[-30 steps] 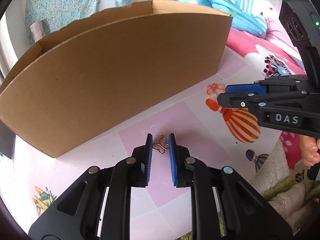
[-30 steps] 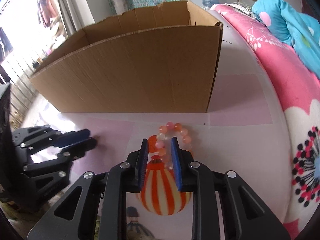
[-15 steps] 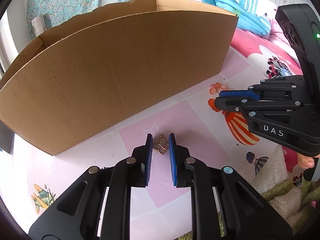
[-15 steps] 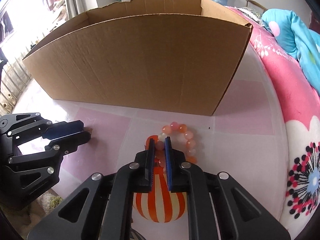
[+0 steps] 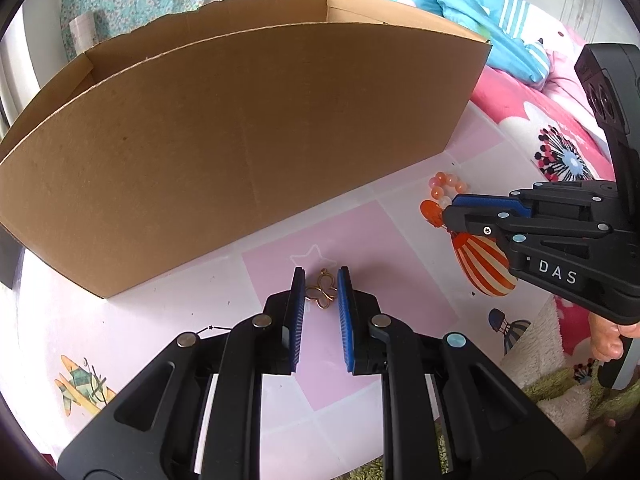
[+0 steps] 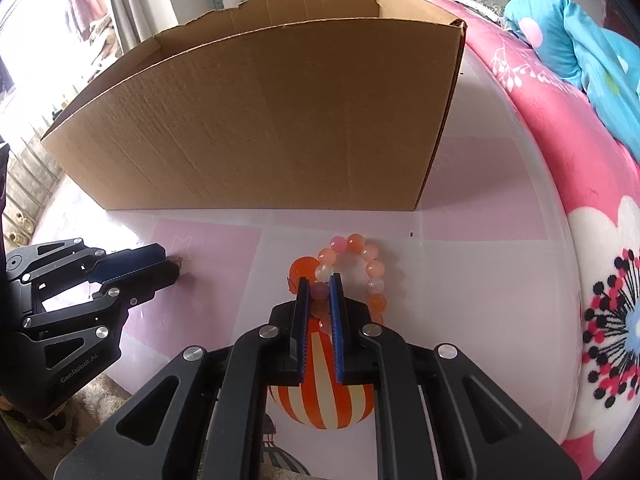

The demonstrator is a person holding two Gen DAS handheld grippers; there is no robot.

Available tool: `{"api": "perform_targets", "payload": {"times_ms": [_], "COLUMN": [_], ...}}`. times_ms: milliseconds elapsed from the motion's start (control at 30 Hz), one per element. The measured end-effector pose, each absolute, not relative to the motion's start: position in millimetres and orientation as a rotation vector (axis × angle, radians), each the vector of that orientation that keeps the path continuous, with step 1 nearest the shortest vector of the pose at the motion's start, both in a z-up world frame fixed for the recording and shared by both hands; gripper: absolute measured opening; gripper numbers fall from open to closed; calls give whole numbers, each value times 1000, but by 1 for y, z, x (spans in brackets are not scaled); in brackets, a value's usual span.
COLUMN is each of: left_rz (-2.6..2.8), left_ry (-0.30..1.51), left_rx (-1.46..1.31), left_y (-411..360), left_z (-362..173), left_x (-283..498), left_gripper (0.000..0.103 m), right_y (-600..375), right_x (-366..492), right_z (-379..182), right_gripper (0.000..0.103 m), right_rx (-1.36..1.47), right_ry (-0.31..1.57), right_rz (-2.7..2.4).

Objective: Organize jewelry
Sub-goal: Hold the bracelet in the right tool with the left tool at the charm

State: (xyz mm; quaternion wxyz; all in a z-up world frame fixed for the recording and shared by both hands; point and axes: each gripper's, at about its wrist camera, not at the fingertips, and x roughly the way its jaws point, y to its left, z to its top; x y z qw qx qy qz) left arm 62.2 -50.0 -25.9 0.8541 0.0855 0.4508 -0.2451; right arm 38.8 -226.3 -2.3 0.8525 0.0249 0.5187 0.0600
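Right tool clenched on bracelet beads. Left tool released, pendant on worktop between its pads.

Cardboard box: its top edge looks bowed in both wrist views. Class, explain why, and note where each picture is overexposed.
Left wrist view: fisheye distortion bows the cardboard box and blackens the corners; the far wall at top right is overexposed. Right wrist view: same bowing; the window at upper left is overexposed.
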Motion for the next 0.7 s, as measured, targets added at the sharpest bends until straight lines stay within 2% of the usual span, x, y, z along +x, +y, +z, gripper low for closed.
{"api": "perform_targets", "payload": {"times_ms": [700], "left_rz": [-510], "left_ry": [960], "left_rx": [180], "left_y": [-50], "left_z": [-25], "left_x": [63], "left_gripper": [15], "right_y": [-237], "right_x": [44], "right_z": [-4], "right_gripper": [10], "right_rx": [77], "right_ry": [1094], "right_rz": [130]}}
